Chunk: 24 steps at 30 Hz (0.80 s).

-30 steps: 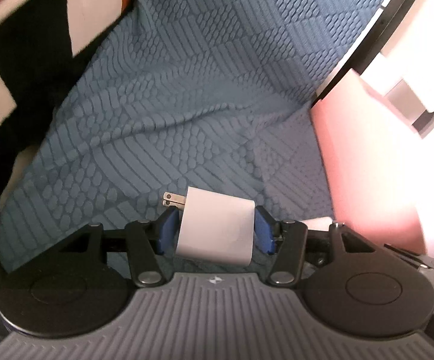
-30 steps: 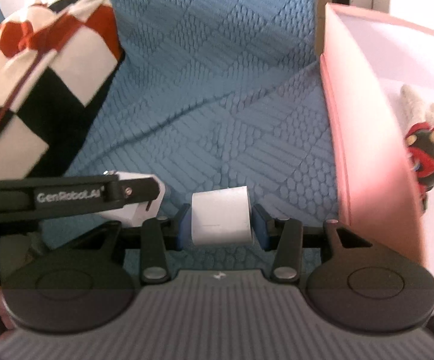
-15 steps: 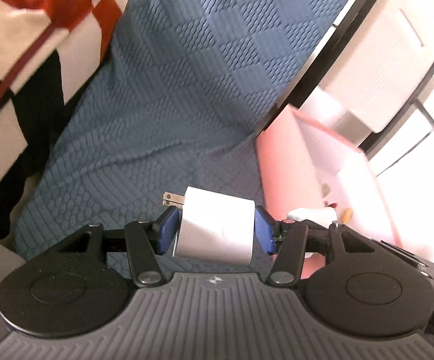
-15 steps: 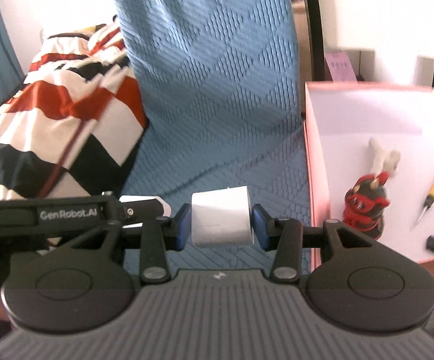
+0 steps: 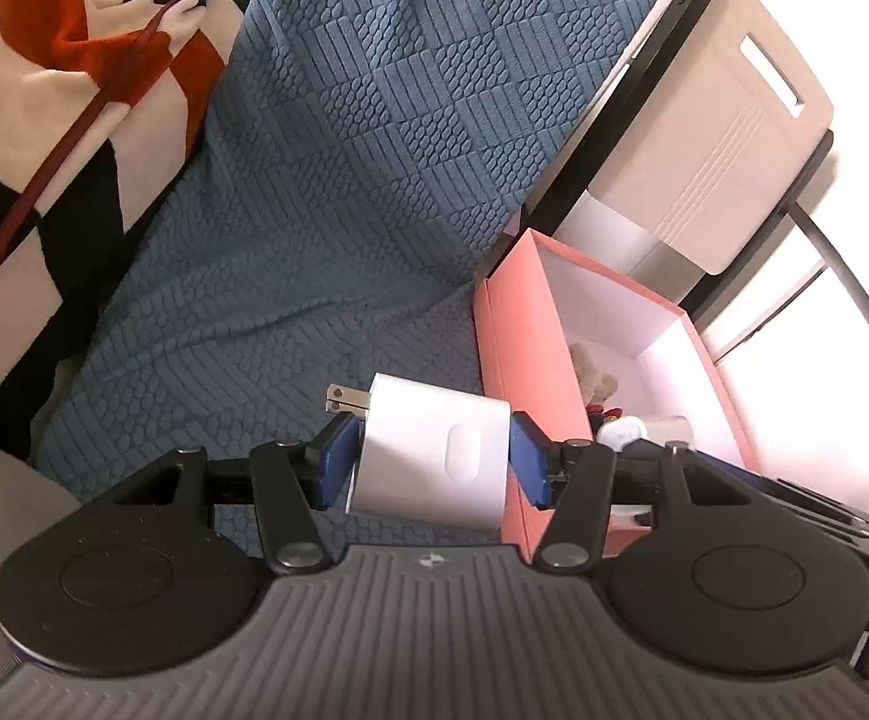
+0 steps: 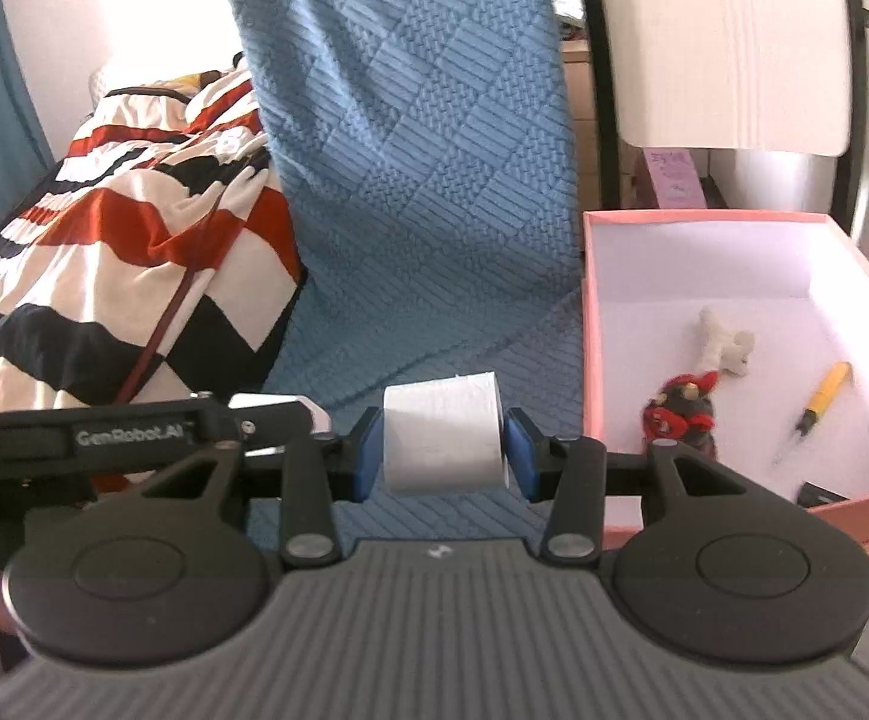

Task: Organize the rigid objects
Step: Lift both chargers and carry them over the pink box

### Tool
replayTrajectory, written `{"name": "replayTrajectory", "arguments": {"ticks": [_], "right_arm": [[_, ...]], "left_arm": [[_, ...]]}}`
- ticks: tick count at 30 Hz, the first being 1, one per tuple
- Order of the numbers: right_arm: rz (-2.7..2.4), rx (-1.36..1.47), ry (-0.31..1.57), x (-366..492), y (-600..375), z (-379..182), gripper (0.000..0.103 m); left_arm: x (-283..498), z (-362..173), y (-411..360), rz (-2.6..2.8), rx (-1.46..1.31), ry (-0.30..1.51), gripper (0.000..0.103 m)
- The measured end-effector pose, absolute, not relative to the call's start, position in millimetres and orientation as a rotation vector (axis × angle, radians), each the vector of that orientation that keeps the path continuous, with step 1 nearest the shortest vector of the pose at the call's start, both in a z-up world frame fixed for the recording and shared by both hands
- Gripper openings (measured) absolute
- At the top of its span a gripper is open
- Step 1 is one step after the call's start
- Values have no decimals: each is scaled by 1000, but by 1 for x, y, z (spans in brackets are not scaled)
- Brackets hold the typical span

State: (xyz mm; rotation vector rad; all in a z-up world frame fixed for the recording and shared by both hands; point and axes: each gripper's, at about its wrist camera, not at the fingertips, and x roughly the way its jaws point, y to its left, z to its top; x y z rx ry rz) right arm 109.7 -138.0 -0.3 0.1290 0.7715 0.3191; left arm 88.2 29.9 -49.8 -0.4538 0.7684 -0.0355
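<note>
Jaws clamped: left gripper on charger, right gripper on white block, beside pink box.

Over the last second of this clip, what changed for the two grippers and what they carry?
Both grippers lifted and tilted up from the blue blanket, so the pink box now shows its inside: a toy figure and a yellow screwdriver. Nothing was grasped or released. The left gripper stays shut on the white charger, the right gripper on the white block.
</note>
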Motion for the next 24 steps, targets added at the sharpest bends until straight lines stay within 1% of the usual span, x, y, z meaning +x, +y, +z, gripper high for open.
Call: {"name": "replayTrajectory", "arguments": {"ticks": [12,24], "right_arm": [[213,86,730,89,-203,27,46],[105,100,730,85,-279,36,46]], "left_arm": [[100,-20,-34,-141,-427,762,61],[129,-2,-126,-286,-394,776,61]]}}
